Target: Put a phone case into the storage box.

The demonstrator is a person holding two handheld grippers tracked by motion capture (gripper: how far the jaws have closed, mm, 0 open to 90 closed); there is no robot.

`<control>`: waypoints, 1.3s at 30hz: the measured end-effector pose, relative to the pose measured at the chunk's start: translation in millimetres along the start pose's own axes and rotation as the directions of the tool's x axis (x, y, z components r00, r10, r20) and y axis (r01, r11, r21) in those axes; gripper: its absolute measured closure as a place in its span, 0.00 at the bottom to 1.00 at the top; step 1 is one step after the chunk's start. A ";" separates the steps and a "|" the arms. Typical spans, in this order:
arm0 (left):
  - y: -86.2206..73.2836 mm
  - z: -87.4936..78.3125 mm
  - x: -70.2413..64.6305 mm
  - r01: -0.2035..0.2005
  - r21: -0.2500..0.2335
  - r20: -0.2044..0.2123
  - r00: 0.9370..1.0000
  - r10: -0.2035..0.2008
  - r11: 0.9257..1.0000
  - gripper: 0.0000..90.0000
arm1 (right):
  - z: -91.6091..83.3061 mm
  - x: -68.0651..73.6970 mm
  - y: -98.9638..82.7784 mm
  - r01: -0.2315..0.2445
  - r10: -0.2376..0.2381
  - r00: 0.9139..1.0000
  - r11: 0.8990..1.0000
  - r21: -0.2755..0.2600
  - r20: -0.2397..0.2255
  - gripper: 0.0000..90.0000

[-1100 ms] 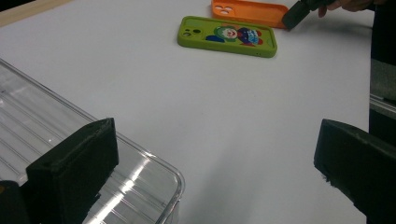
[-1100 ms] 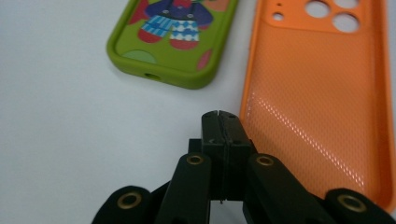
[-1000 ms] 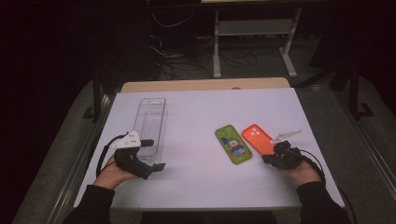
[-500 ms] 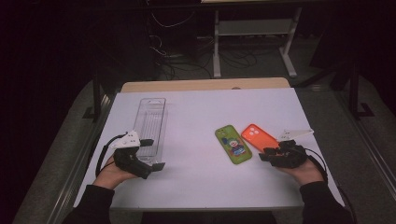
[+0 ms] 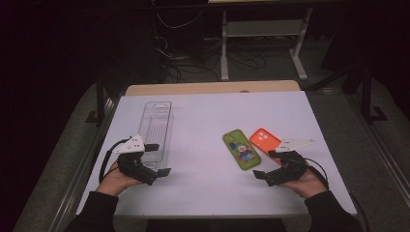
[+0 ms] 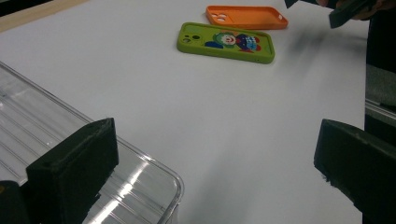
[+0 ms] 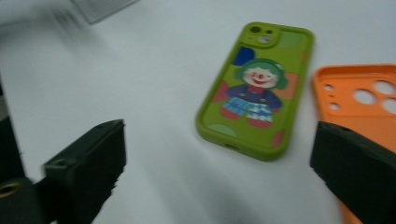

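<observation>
Now the right tool point(image 5: 271, 166), just opened wide and empty, is seen close behind the green phone case point(image 5: 241, 150), not touching it.

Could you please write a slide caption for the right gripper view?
Open right gripper faces a green clown phone case, orange case beside it.

I find no words, brand names or numbers to read anywhere here. The green phone case point(image 7: 254, 91) near my right tool bears only a printed clown figure with no lettering, and the orange phone case point(image 7: 362, 109) beside it is plain, without any label.
</observation>
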State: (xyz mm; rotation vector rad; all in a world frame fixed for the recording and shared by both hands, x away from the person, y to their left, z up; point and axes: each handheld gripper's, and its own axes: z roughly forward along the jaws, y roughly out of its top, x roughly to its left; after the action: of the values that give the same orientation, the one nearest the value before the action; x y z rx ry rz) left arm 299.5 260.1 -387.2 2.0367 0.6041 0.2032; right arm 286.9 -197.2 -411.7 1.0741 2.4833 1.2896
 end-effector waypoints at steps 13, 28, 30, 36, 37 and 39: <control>0.3 1.3 0.0 0.002 0.009 0.009 1.000 -0.002 1.000 0.00 | 2.9 7.3 4.0 0.049 -0.049 0.999 0.999 0.006 -0.009 0.00; 1.2 3.2 -0.9 -0.012 0.029 0.007 1.000 0.012 1.000 0.00 | 0.6 -2.5 27.9 0.050 -0.052 0.998 0.997 0.065 0.024 0.00; 1.2 3.7 -1.3 -0.010 0.027 0.009 1.000 0.010 1.000 0.00 | 0.1 -6.1 32.4 0.046 -0.048 0.999 0.997 0.069 0.021 0.00; 1.0 5.2 -2.2 -0.018 0.028 0.013 1.000 0.018 0.999 0.00 | -2.1 -17.1 44.3 0.023 -0.025 0.999 0.996 0.081 0.025 0.00; 0.9 5.2 -2.1 -0.018 0.028 0.013 1.000 0.018 0.999 0.00 | -2.1 -17.1 44.3 0.023 -0.025 0.999 0.996 0.081 0.025 0.00; 1.1 5.2 -2.2 -0.017 0.026 0.013 1.000 0.016 1.000 0.00 | -4.9 -23.2 51.1 0.026 -0.029 0.999 0.997 0.076 0.038 0.00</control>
State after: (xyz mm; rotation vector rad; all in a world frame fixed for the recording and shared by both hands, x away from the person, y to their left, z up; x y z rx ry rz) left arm 299.9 254.6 -388.8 2.0670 0.5845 0.1924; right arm 328.9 -196.3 -374.1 1.0670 2.5275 1.1651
